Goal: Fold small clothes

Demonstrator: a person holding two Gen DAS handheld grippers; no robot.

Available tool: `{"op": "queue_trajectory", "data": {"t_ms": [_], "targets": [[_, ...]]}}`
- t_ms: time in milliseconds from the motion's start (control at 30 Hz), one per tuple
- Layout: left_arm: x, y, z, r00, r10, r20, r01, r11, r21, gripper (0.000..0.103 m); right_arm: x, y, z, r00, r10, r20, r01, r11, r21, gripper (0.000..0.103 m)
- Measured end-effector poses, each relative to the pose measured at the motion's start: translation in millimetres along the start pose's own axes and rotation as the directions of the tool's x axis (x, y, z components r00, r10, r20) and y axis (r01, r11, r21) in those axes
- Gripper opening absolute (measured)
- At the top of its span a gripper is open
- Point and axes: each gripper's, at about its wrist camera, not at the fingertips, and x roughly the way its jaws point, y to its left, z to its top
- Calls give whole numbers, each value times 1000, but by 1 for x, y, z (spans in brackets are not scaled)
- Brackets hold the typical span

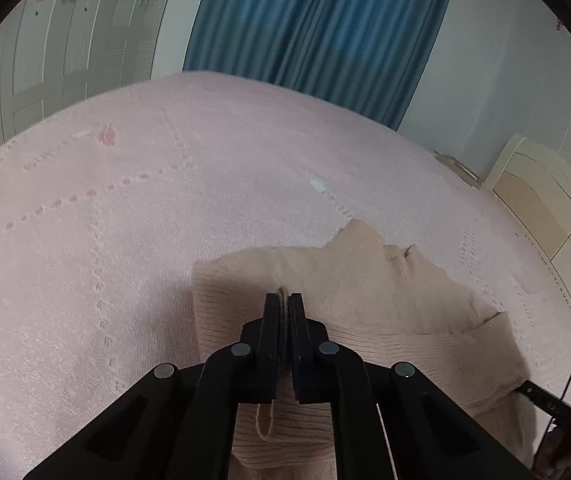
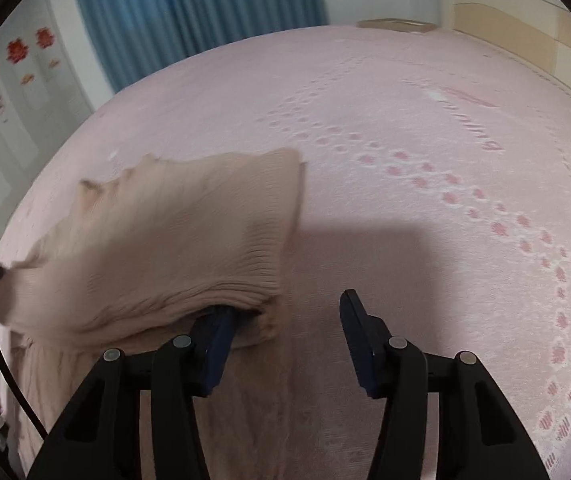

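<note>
Black linkage fingers (image 2: 359,332) with round silver pivot screws (image 1: 241,349), thin black cable (image 2: 1,372).

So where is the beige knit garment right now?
The beige knit garment lies on the pink bedspread, low and right in the left wrist view, pinched by the left tool; the right tool straddles its edge.

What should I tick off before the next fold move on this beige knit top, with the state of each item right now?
1. Left gripper shut on the beige knit top: ok, fabric is pinched between its fingers.
2. Right gripper gripping: not ok, its fingers stand apart; one finger sits under the top's ribbed edge.
3. Fabric between the right fingers: cannot tell if the edge lies fully in the gap.
4. Pink bedspread beside the top free of other items: ok.
5. Top lying flat: not ok, it is bunched and lifted.
</note>
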Motion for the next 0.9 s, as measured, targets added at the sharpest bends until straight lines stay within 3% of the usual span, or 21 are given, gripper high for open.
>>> {"op": "queue_trajectory", "data": {"t_ms": [133, 267, 333, 467, 567, 633, 900], "targets": [[13, 5, -8, 996, 48, -71, -48, 999, 5, 6, -5, 3, 1, 1000, 2, 2, -2, 999, -43, 51], [14, 3, -14, 991, 106, -85, -102, 993, 51, 10, -35, 0, 1, 987, 143, 76, -138, 988, -68, 53], [12, 3, -15, 991, 105, -79, -101, 993, 58, 10, -47, -1, 2, 976, 164, 141, -154, 985, -78, 57], [8, 1, -15, 993, 85, -83, -80, 995, 65, 32, -38, 4, 7, 982, 137, 129, -130, 990, -60, 61], [7, 1, -16, 993, 97, -69, -93, 994, 64, 47, -14, 11, 6, 997, 45, 59, -41, 997, -69, 61], [6, 3, -16, 993, 100, -67, -97, 994, 54, 48, 3, 15, 0, 1000, -23, 3, 23, 995, -95, 61], [-3, 0, -25, 992, 113, -58, -110, 993, 48, 48, -18, 3, -2, 999, 8, 40, -6, 999, -37, 61]]}}
